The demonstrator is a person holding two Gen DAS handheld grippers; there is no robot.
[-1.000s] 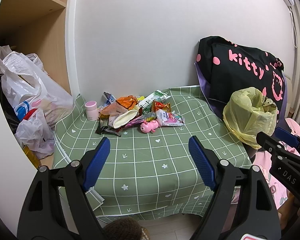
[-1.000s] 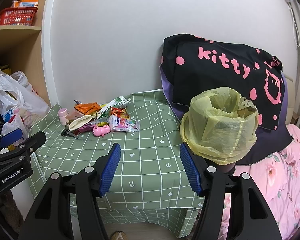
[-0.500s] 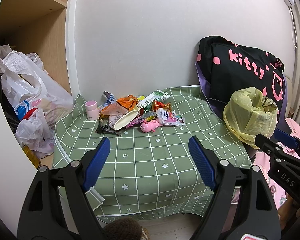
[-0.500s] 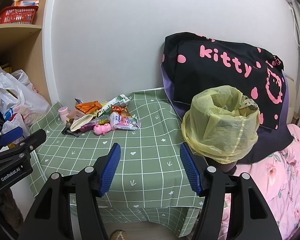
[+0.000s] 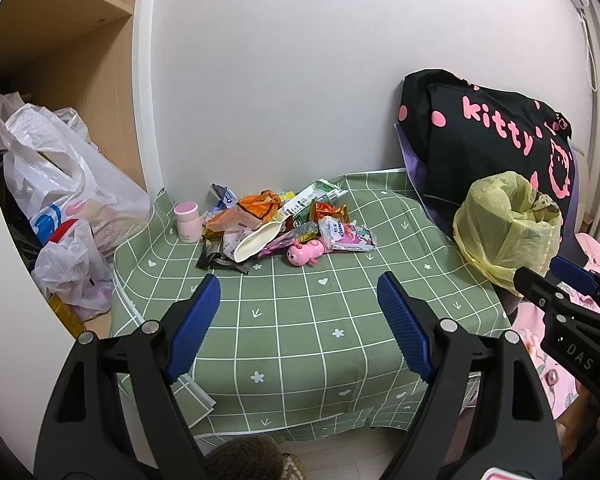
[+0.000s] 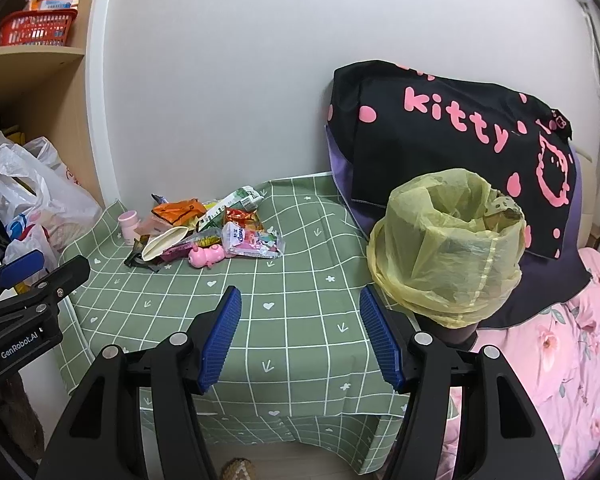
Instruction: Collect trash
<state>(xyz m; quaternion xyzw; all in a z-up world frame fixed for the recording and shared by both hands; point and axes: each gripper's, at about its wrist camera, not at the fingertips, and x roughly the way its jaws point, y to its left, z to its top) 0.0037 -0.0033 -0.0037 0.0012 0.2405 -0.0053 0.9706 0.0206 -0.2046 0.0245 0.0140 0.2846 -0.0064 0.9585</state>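
Observation:
A pile of trash (image 5: 284, 216) lies at the far side of the green checked table (image 5: 308, 320): wrappers, an orange packet, a green-white carton, a cream sleeve. It also shows in the right wrist view (image 6: 208, 228). A bin lined with a yellow bag (image 6: 448, 244) stands at the table's right edge, also in the left wrist view (image 5: 504, 224). My left gripper (image 5: 298, 288) is open and empty above the table's near half. My right gripper (image 6: 300, 304) is open and empty near the front right, just left of the bin.
A pink cup (image 5: 187, 221) and a pink toy (image 5: 306, 251) sit by the pile. White plastic bags (image 5: 56, 200) fill the shelf unit at left. A black Kitty bag (image 6: 452, 136) leans on the wall behind the bin. Pink bedding (image 6: 560, 360) lies at right.
Both grippers have edged slightly; the right view has drifted a little so the bin sits lower. Nothing on the table has moved.

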